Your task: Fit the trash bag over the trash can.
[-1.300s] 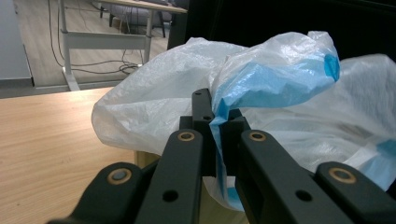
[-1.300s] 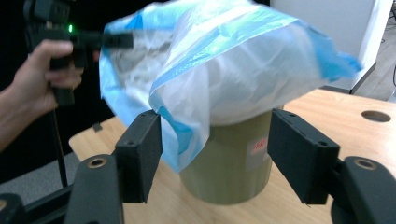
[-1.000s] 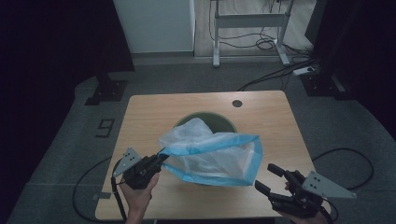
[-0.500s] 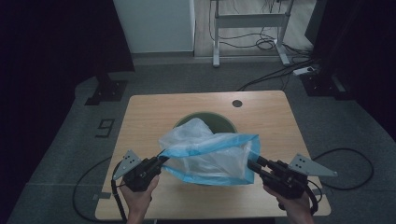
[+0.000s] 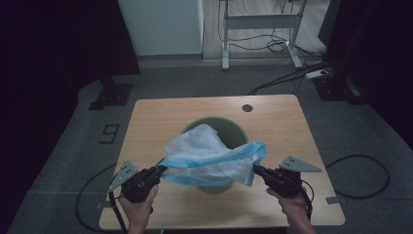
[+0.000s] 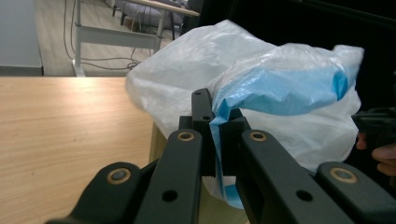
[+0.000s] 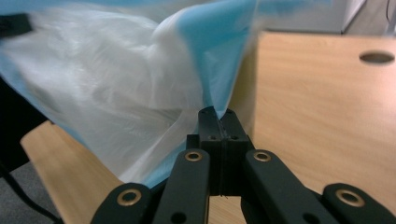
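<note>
wooden table (image 5: 160,117) sits on grey floor, green bin (image 5: 237,130) at its centre. my left gripper (image 5: 159,169) at 8 o'clock pinches the plastic bag's (image 5: 204,151) blue rim. my right gripper (image 5: 255,168) at 4 o'clock has just closed on the opposite rim, stretching it over the bin.

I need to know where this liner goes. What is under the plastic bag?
Under the plastic bag stands a green bin on the table. Its inside and near rim are covered.

A: Where's the bag (image 5: 212,158)?
B: Over the bin (image 5: 233,127), mid-table (image 5: 156,117); left gripper (image 5: 159,170) at its left edge, right gripper (image 5: 256,169) at its right; hole (image 5: 247,107) behind, far right.
</note>
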A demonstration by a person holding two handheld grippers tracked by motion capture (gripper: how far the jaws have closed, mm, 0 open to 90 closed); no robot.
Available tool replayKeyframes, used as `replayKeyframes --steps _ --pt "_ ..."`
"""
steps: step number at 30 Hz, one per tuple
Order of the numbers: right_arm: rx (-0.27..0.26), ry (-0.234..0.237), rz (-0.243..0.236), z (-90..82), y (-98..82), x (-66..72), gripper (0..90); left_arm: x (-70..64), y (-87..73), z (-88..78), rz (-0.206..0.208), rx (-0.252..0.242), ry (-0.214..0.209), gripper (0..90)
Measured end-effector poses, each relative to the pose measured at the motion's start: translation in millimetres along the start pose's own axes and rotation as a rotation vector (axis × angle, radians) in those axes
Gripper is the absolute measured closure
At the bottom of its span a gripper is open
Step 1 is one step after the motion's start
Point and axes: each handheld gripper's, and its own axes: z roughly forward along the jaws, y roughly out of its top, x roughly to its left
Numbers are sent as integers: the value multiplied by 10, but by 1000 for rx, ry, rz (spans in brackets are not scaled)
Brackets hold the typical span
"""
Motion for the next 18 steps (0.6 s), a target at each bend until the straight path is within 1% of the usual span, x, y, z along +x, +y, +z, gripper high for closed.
replayKeyframes --steps 2,4,7,8,9,10,11,13,14,15,17,18 --pt "11 -5 13 60 -24 -49 892 32 -17 8 -5 6 8 884" --pt "22 -14 25 130 -37 -100 892 71 -37 24 -18 12 12 883" --pt "27 -27 24 209 -43 -139 892 104 -65 37 -39 14 0 871" --pt "25 -25 26 220 -42 -144 892 101 -68 29 -37 11 -17 851" --pt "21 -25 26 228 -39 -144 891 92 -66 20 -33 5 -31 809" --pt "19 -25 23 227 -35 -139 891 70 -63 -1 -17 -6 -37 745" --pt "15 -24 19 222 -30 -126 892 30 -52 -29 7 -14 -41 673" --pt "8 -24 3 199 -14 -102 891 -14 -26 -68 44 2 -75 507" --pt "5 -25 -3 183 -5 -91 891 -48 -9 -102 67 7 -89 438" --pt "2 -26 -7 160 6 -82 891 -76 2 -132 86 3 -93 378" --pt "-4 -29 -13 131 20 -75 891 -123 35 -193 115 3 -115 305" --pt "-7 -29 -14 112 29 -72 891 -148 54 -222 131 4 -118 270"
